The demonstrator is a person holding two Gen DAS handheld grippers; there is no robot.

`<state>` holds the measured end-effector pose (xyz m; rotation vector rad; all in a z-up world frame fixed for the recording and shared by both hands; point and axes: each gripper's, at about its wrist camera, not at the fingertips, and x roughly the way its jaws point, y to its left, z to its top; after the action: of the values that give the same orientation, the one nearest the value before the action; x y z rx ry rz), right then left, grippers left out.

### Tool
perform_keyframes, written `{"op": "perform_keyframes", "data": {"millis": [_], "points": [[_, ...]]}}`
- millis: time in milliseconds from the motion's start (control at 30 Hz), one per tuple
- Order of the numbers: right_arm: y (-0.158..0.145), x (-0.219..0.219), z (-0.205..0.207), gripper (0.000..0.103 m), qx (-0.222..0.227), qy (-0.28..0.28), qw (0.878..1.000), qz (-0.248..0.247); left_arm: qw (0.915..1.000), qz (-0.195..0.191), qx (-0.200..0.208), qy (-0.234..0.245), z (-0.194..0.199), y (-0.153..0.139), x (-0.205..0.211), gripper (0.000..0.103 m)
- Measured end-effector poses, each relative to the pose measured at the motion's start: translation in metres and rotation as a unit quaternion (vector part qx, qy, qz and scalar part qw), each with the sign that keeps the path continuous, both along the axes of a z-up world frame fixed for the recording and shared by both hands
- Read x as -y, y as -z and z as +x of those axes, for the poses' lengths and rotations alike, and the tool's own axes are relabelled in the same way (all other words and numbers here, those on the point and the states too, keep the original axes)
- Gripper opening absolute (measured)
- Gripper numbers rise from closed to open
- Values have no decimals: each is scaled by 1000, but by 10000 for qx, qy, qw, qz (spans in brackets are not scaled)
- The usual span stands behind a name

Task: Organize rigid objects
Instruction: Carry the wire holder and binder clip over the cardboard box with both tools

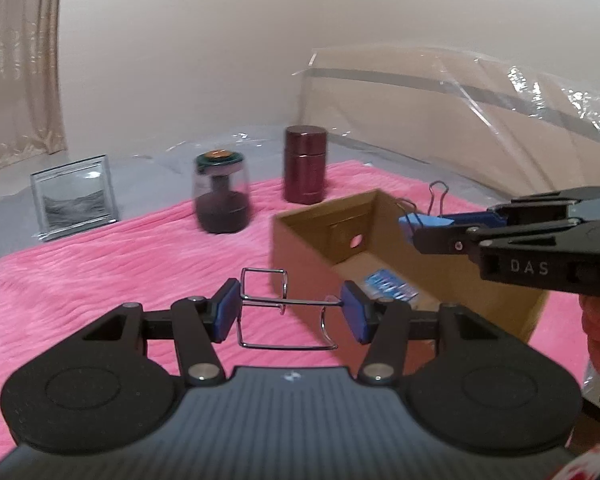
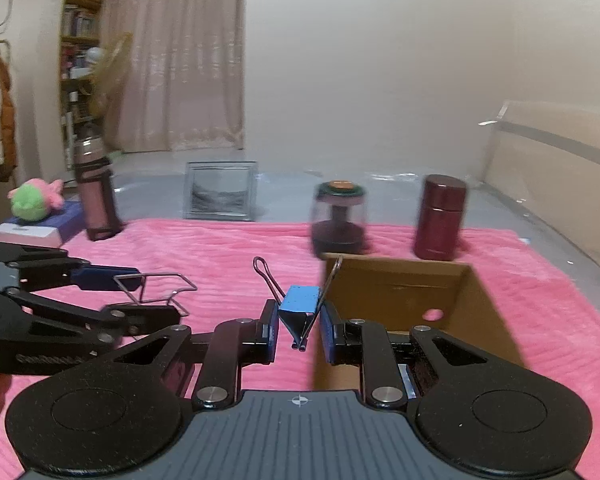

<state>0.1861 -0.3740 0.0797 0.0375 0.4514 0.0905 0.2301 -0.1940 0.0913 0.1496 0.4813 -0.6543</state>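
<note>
My left gripper (image 1: 290, 310) is shut on a bent wire holder (image 1: 284, 312), held above the pink blanket just left of an open cardboard box (image 1: 452, 276); it also shows in the right wrist view (image 2: 156, 288). My right gripper (image 2: 298, 330) is shut on a blue binder clip (image 2: 300, 302) with its wire handles pointing up, at the box's left wall (image 2: 396, 288). From the left wrist view the clip (image 1: 424, 222) hangs over the box's far rim. A blue packet (image 1: 388, 286) lies inside the box.
A dark red canister (image 1: 305, 164), a glass jar with a green lid (image 1: 221, 194) and a glass-framed picture (image 1: 74, 196) stand beyond the box. A tall bottle (image 2: 95, 192) and a plush toy (image 2: 34, 198) on a book are far left. Plastic-wrapped board at right.
</note>
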Motion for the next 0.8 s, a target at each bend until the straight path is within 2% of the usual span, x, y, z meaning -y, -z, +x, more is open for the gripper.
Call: {"op": "perform_keyframes", "data": {"millis": [300,567,800], "points": [[-13,47,-32,18,-169,423,9989,80,9994,-66,-187,293,-26,-22,36,50],[-21,54,-58,18,-313,519,9982,6,9985,-56,-291,453,-50,-32,47,50],[-20,56,-57,18,-412,427,9982,-68,9981,-17,-344,504,-53,-36,57,50]]}}
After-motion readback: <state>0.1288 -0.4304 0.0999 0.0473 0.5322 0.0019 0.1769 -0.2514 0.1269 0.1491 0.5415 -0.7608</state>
